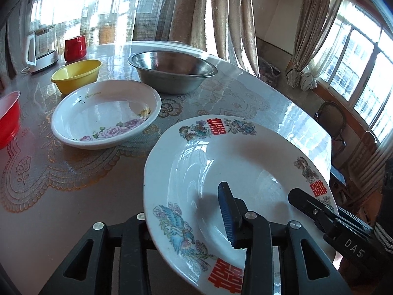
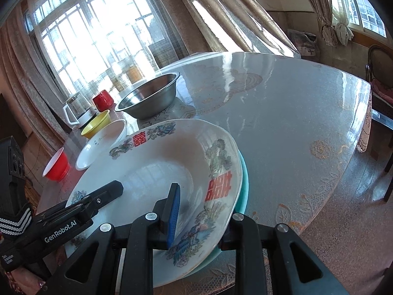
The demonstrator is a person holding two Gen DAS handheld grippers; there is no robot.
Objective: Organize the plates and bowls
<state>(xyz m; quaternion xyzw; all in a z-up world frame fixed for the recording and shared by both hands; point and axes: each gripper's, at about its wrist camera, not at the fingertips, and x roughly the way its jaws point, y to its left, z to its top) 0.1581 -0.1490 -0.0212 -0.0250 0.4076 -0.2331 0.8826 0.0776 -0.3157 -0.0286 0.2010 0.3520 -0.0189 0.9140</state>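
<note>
A large white plate [image 1: 245,162] with red characters and bird patterns lies on a teal plate [image 2: 244,184] at the table's near edge. My left gripper [image 1: 186,196] straddles its near rim, one blue-padded finger [image 1: 227,216] over the well and the other hidden under the rim; the upper pad seems just off the surface. My right gripper [image 2: 205,194] is shut on the opposite rim of the white plate [image 2: 159,162], pad [image 2: 173,217] on top, other finger beneath. Each gripper's upper finger shows in the other wrist view.
Beyond stand a white rose-patterned plate [image 1: 105,115], a yellow bowl [image 1: 76,73], a steel bowl [image 1: 172,71], a red bowl [image 1: 8,118], a red cup [image 1: 75,48] and a kettle [image 1: 41,49]. The glass-topped table [image 2: 294,123] spreads right; chairs [image 2: 378,73] stand past its edge.
</note>
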